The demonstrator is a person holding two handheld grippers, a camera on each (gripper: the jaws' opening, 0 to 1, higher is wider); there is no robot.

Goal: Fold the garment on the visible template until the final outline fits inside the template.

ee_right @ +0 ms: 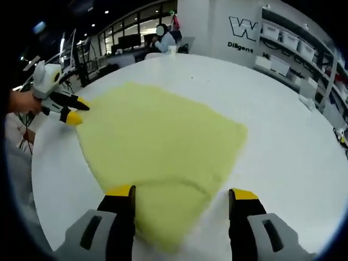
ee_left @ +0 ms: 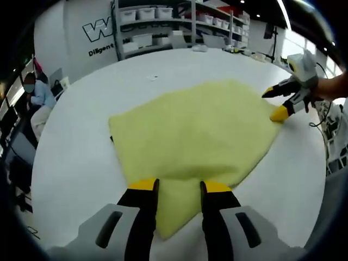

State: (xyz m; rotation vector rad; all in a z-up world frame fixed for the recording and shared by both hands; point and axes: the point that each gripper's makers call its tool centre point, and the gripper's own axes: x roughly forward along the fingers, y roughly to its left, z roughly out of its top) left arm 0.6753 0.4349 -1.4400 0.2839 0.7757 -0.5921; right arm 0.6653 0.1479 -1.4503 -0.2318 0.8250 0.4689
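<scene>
- A pale yellow, soft, fleecy garment (ee_left: 193,141) is seen spread flat across the middle of the round white counter (ee_left: 70,163), its outline irregular with a pointed corner toward the lower frame.
- In the left gripper view, the left tool (ee_left: 179,187) is held with jaws apart, the cloth's lower corner lying between the yellow-tipped black jaws.
- In the right gripper view, the right tool (ee_right: 182,191) is held wide apart over the cloth's near corner.
- Wall lettering (ee_left: 98,33) is partly readable upper left: a large "W" and "Diligent".
- Shelves of white bins (ee_left: 157,22) are seen at the top.
</scene>
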